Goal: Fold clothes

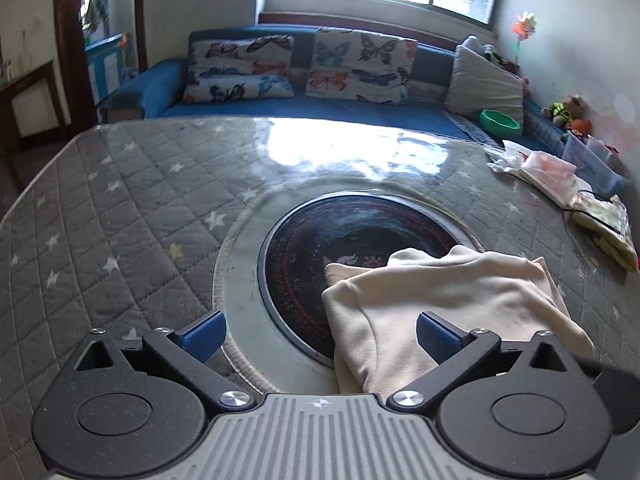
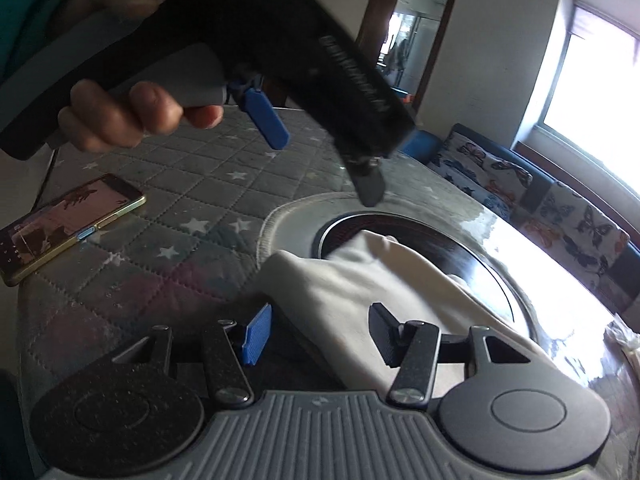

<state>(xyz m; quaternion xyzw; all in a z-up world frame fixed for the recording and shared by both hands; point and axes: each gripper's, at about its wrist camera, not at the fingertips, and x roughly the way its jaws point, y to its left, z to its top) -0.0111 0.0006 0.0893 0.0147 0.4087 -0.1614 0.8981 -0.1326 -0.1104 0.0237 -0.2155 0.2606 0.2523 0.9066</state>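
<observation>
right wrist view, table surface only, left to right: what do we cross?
Phone → grey star-quilted table cover → cream garment → dark round inset → butterfly cushions on the sofa behind.

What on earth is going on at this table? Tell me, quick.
A person is folding a cream garment on a quilted, star-patterned table, with a handheld gripper in each hand. The garment lies bunched, partly over the table's dark round centre plate. The left gripper hangs above it with jaws wide open and nothing between them. The right gripper sits low at the cloth's near edge, jaws open, gripping nothing. A phone lies aside.
</observation>
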